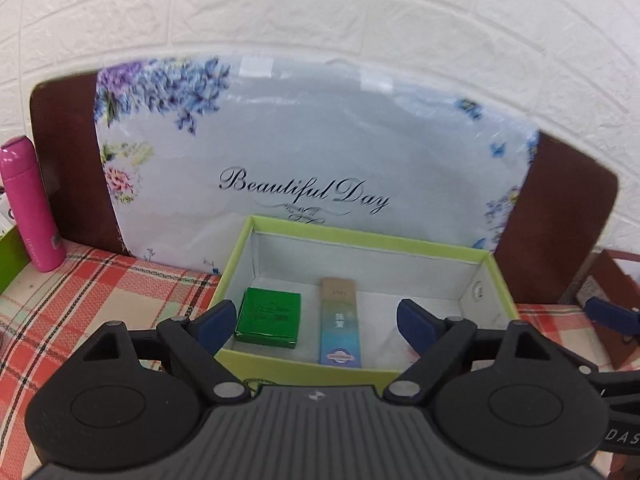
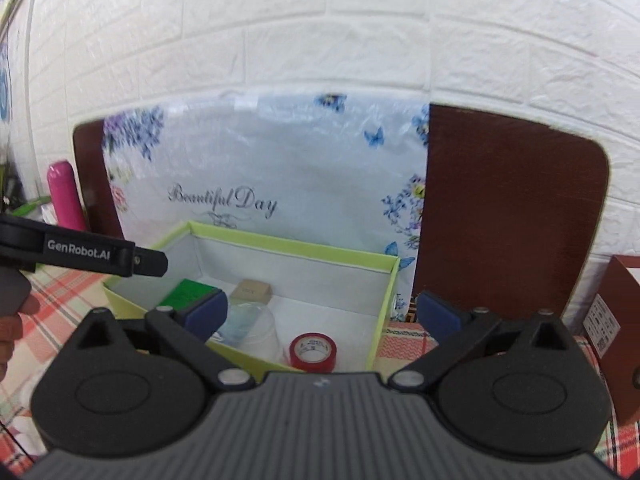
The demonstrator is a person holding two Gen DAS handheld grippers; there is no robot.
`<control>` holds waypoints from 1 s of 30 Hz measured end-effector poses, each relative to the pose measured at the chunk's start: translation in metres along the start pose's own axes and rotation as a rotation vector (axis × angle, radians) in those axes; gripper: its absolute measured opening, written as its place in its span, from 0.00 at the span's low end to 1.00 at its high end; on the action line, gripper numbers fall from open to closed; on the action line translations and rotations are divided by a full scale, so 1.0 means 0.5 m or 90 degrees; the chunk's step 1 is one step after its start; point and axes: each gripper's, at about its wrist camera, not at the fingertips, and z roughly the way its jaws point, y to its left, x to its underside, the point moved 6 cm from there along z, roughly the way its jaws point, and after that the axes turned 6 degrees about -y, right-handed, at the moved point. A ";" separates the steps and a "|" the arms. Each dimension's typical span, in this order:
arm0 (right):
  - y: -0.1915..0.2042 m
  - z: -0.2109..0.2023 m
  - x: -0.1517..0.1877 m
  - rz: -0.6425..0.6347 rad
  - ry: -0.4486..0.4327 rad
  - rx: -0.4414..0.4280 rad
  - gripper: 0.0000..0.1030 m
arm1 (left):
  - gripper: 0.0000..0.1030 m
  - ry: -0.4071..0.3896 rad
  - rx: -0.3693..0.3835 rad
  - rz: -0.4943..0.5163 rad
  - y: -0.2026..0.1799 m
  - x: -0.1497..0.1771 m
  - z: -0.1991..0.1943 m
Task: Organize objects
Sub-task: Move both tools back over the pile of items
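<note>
A light green open box (image 1: 280, 368) sits on the plaid tablecloth. Inside it lie a small green box (image 1: 270, 316) and a long tan-and-blue carton (image 1: 340, 320). My left gripper (image 1: 316, 322) is open and empty, held over the box's front rim. In the right wrist view the same box (image 2: 380, 312) also holds a red tape roll (image 2: 313, 351) and a clear plastic cup (image 2: 252, 328) lying by the carton (image 2: 253, 291) and green box (image 2: 188, 294). My right gripper (image 2: 322, 316) is open and empty above the box's right front corner. The left gripper's side (image 2: 80, 254) shows at left.
A floral "Beautiful Day" cushion (image 1: 312, 152) leans on a brown chair back (image 2: 512, 216) behind the box. A pink bottle (image 1: 32, 208) stands at far left. A brown carton (image 2: 624, 340) stands at right. White brick wall behind.
</note>
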 end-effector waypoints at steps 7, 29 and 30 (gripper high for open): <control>0.012 -0.137 0.008 0.030 -0.036 -0.005 1.00 | 0.88 -0.038 0.011 0.015 -0.023 0.010 -0.128; 0.064 -0.333 0.245 -0.004 0.020 0.048 1.00 | 0.88 0.136 -0.003 -0.109 0.031 0.329 -0.248; 0.062 -0.334 0.259 0.006 0.030 0.050 1.00 | 0.88 0.148 -0.006 -0.121 0.035 0.343 -0.246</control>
